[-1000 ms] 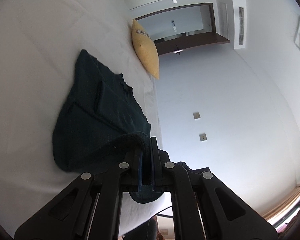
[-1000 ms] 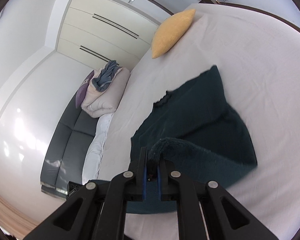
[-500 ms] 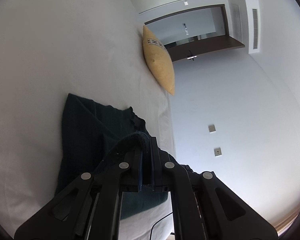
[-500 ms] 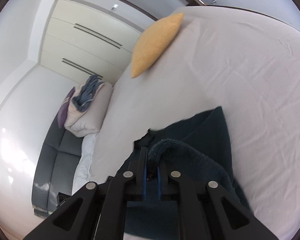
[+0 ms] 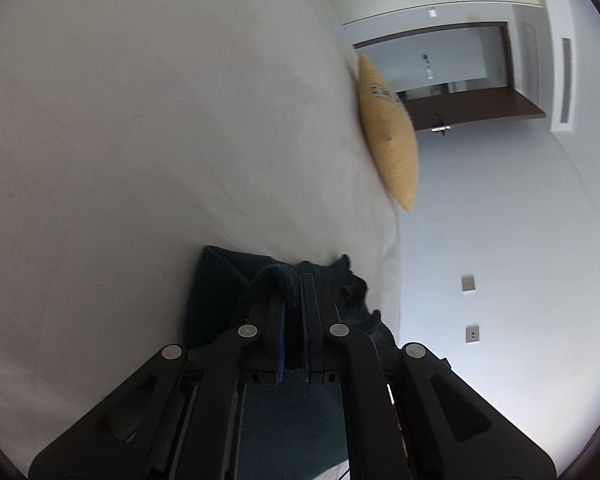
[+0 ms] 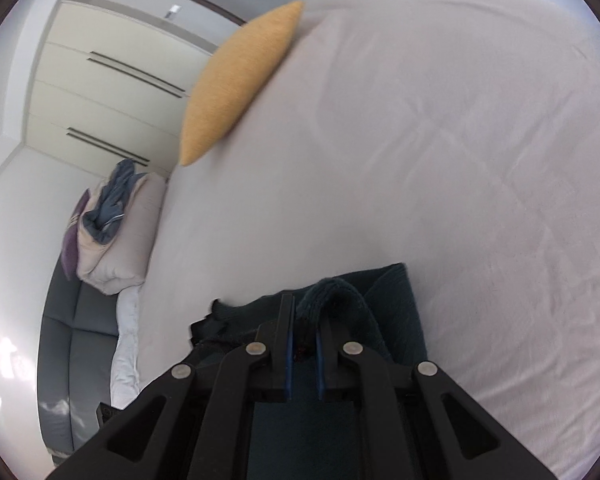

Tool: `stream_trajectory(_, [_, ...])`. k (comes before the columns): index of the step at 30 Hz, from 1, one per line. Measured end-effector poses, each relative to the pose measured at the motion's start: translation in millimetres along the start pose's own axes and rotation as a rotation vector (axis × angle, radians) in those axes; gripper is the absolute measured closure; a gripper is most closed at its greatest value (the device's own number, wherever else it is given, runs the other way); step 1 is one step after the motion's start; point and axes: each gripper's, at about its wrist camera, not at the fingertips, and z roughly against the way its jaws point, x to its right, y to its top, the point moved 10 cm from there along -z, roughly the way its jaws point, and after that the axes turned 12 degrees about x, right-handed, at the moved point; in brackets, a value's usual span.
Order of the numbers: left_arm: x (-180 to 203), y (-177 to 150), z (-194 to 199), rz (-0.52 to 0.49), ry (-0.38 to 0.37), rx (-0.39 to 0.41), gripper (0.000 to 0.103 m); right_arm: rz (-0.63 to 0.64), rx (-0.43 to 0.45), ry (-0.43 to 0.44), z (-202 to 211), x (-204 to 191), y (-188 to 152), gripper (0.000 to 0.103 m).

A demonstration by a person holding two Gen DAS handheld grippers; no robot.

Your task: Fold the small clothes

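A dark teal garment (image 5: 216, 276) lies on the white bed sheet (image 5: 160, 120). My left gripper (image 5: 294, 280) is shut on a thick edge of it, which curls over the fingertips. My right gripper (image 6: 304, 308) is shut on another edge of the same garment (image 6: 396, 300). Both held edges are carried over the rest of the garment, so only its far end shows past the fingers. The garment's frilled neckline (image 5: 352, 284) shows beside the left fingers.
A yellow cushion (image 5: 388, 140) lies at the far edge of the bed, also in the right wrist view (image 6: 236, 80). A pile of bedding and clothes (image 6: 108, 224) sits on a grey sofa (image 6: 72, 340) beside the bed. Wardrobes and a doorway stand behind.
Both grippers have carried the held edges forward over the garment towards the cushion. Much less of the garment shows ahead of the fingers, and the cushion looks closer.
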Motion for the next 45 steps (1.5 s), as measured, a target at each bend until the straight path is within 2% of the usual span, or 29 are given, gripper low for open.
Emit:
stream_trajectory(1, [-5,0,-5,0.009,0.001,-0.011,0.098,-0.008,0.005,-0.009,-2,4,0,0.091])
stream_trajectory(3, [-13,-6,-2,0.028,-0.004,-0.028,0.097,-0.032,0.017,-0.011,-4,12,0,0.081])
stream_trajectory(4, [-14,-5,-2,0.037,-0.014,-0.028,0.096,-0.042,0.019,0.001,-4,12,0,0.078])
stream_trajectory(6, [-18,2,4,0.046,-0.011,0.004,0.09,-0.049,0.03,0.025,-1,9,1,0.063])
stream_trajectory(7, [-21,8,14,0.056,-0.012,0.033,0.083,-0.049,0.038,0.032,1,8,3,0.057])
stream_trajectory(9, [-24,22,26,0.09,-0.027,0.073,0.046,-0.047,0.066,0.051,7,1,7,0.039])
stream_trajectory(10, [-25,31,34,0.097,-0.014,0.11,0.029,-0.038,0.08,0.044,10,-1,10,0.036])
stream_trajectory(12, [-18,42,51,0.069,-0.016,0.179,0.029,-0.022,0.11,0.031,17,-7,14,0.029])
stream_trajectory(15, [7,34,59,-0.012,-0.018,0.184,0.029,0.004,0.121,0.053,28,-20,13,0.029])
stream_trajectory(18, [47,6,45,-0.165,-0.023,0.146,0.029,0.088,0.125,0.079,45,-41,0,0.029])
stream_trajectory(20, [66,-16,31,-0.233,-0.031,0.104,0.029,0.145,0.1,0.098,51,-54,-15,0.029])
stream_trajectory(24, [82,-55,-11,-0.376,0.026,0.055,0.029,0.234,0.036,0.118,55,-74,-52,0.029])
stream_trajectory(27, [65,-65,-32,-0.462,0.143,0.061,0.029,0.28,0.011,0.126,61,-77,-74,0.029])
stream_trajectory(30, [29,-72,-43,-0.466,0.225,0.027,0.036,0.298,-0.038,0.155,63,-74,-104,0.029])
stream_trajectory(31, [18,-73,-46,-0.467,0.248,0.024,0.044,0.314,-0.053,0.149,61,-69,-114,0.029])
stream_trajectory(32, [7,-72,-46,-0.479,0.272,0.036,0.06,0.319,-0.058,0.143,58,-66,-119,0.029])
stream_trajectory(34, [-5,-69,-47,-0.487,0.285,0.052,0.07,0.28,-0.061,0.137,52,-52,-125,0.031])
stream_trajectory(36, [-11,-69,-50,-0.484,0.278,0.051,0.07,0.23,-0.043,0.165,53,-49,-121,0.033])
stream_trajectory(38, [-11,-73,-49,-0.526,0.303,0.051,0.07,0.181,-0.022,0.182,58,-46,-112,0.033])
stream_trajectory(41, [-16,-77,-48,-0.6,0.337,0.074,0.07,0.173,0.016,0.179,66,-46,-102,0.033])
stream_trajectory(45, [-9,-76,-43,-0.589,0.318,0.096,0.07,0.128,0.023,0.168,68,-28,-93,0.034])
